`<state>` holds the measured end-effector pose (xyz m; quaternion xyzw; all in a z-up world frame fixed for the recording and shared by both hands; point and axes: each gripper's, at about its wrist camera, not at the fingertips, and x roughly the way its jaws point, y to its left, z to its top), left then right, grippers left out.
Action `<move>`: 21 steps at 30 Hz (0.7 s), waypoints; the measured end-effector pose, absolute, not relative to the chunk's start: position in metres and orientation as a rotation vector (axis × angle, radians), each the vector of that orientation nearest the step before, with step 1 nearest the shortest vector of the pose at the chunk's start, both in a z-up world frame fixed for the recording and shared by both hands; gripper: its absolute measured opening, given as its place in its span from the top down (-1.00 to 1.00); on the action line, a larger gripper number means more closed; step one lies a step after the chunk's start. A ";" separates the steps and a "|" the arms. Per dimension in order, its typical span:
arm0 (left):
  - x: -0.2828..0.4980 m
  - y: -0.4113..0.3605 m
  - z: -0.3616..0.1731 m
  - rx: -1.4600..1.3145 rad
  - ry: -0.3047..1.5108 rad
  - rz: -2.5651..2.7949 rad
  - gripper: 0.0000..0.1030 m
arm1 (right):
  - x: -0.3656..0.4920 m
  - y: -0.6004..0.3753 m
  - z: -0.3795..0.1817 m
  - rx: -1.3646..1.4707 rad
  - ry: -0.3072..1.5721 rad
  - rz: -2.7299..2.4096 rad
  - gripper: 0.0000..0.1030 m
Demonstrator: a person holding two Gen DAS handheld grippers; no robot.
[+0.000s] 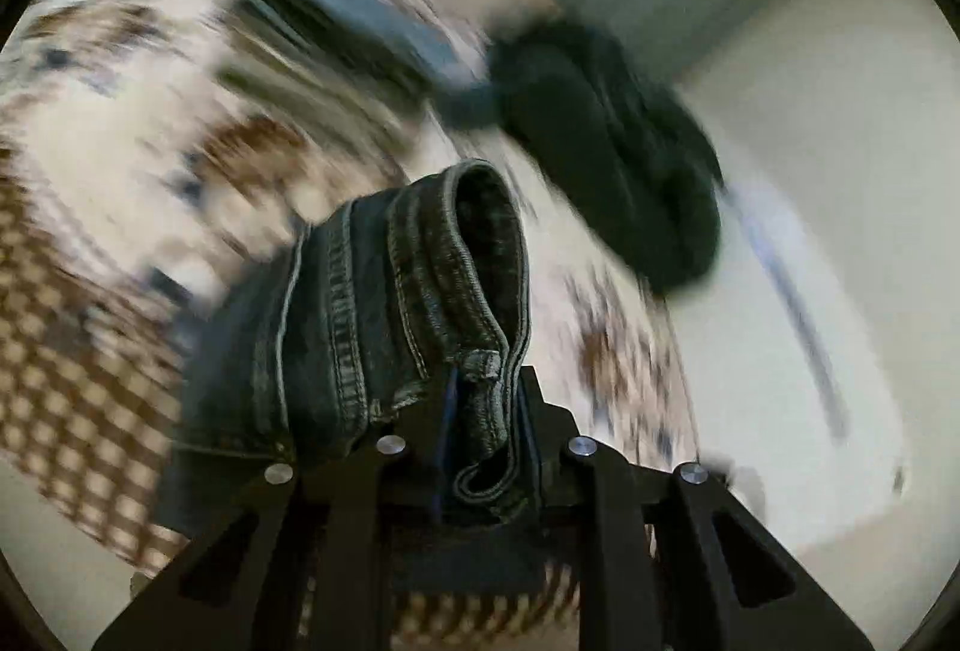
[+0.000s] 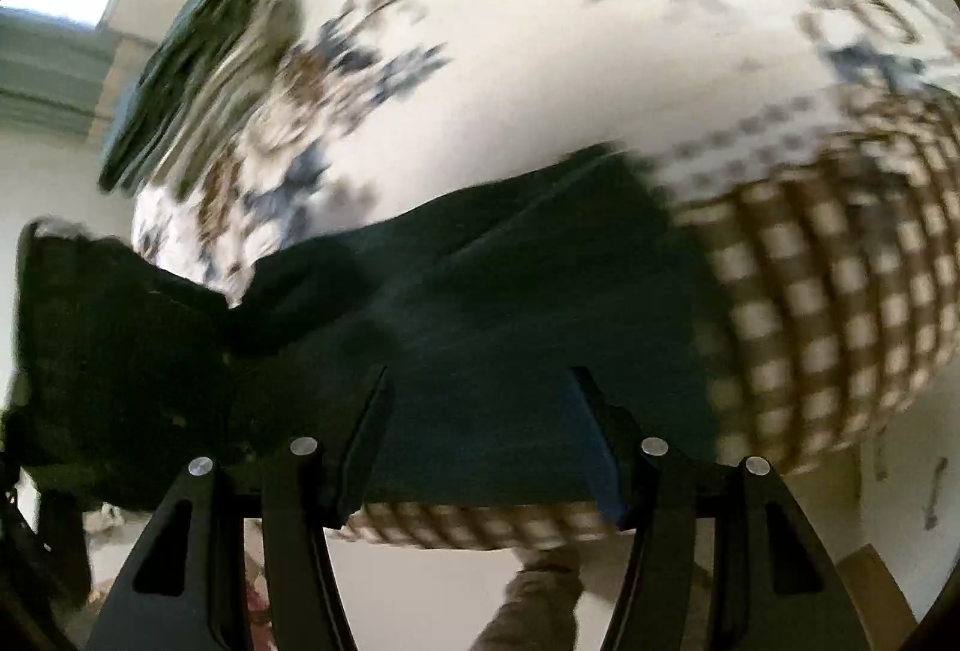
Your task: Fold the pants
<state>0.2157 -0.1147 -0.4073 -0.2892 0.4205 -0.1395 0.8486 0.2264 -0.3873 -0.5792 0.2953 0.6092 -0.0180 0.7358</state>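
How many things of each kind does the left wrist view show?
Grippers: 1, the left gripper, shut on the jeans.
Garments: 3, the jeans, a blue-grey folded piece, a blurred dark heap.
Covers: 1, the patterned cover.
Total: 5.

Between my left gripper (image 1: 489, 411) fingers sits heavy dark denim: the pants (image 1: 384, 303), coarse weave, raised pale topstitching, faded along the hem ridges. The gripper itself looks like matt black plastic, with bright, smooth metal pins (image 1: 393, 445) at its joints. Ahead of my right gripper (image 2: 480, 411), also matt black with metal pins, the pants (image 2: 480, 303) read as soft, dull dark cloth. Beneath lies a printed fabric bedcover (image 2: 540, 51), matt, its border woven-looking brown check; blur hides finer texture.
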 end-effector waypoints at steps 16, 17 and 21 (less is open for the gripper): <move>0.228 -0.087 -0.455 -0.267 1.187 -0.067 -0.82 | 0.252 -0.399 -0.620 0.816 1.406 0.179 -0.53; 0.233 -0.071 -0.460 -0.242 1.200 -0.009 -0.83 | 0.262 -0.388 -0.636 0.836 1.439 0.204 -0.53; 0.242 -0.033 -0.473 -0.212 1.220 0.116 -0.83 | 0.283 -0.360 -0.666 0.841 1.514 0.188 -0.27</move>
